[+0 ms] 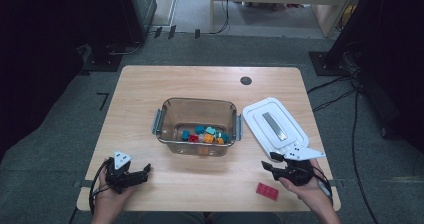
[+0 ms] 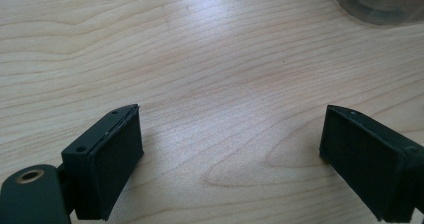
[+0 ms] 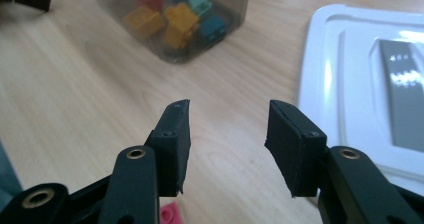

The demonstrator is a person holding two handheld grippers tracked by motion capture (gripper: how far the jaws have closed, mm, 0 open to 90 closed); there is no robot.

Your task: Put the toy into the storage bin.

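I hold one tool in each hand, and both rest low near the front edge of the desk (image 1: 150,84). My left tool (image 1: 145,170) is by the front left corner. Its jaws stand wide apart, and there is nothing between them but bare wood. In the left gripper view, a bit of the clear box (image 2: 380,1) peeks in at the top right, well apart from the jaws.

My right tool (image 1: 267,163) is near the front right corner. Its jaws are partly open, with a gap between them, and they hold nothing. They point toward the middle of the desk. The red brick (image 1: 267,191) lies flat on the desk just beside this tool, close to the front edge. It is not touching the jaws. In the right gripper view, I can see a small pink-red bit of it (image 3: 170,215) at the very bottom, under the jaws.

The clear box (image 1: 197,126) sits in the middle of the desk. It has no lid on. Inside it lie small bricks (image 1: 206,134) in blue, teal, orange, yellow and red, all bunched near the side closest to me.

The white lid (image 1: 275,126) lies flat on the desk to the right of the box, just beside it. Its near corner is right by my right tool.
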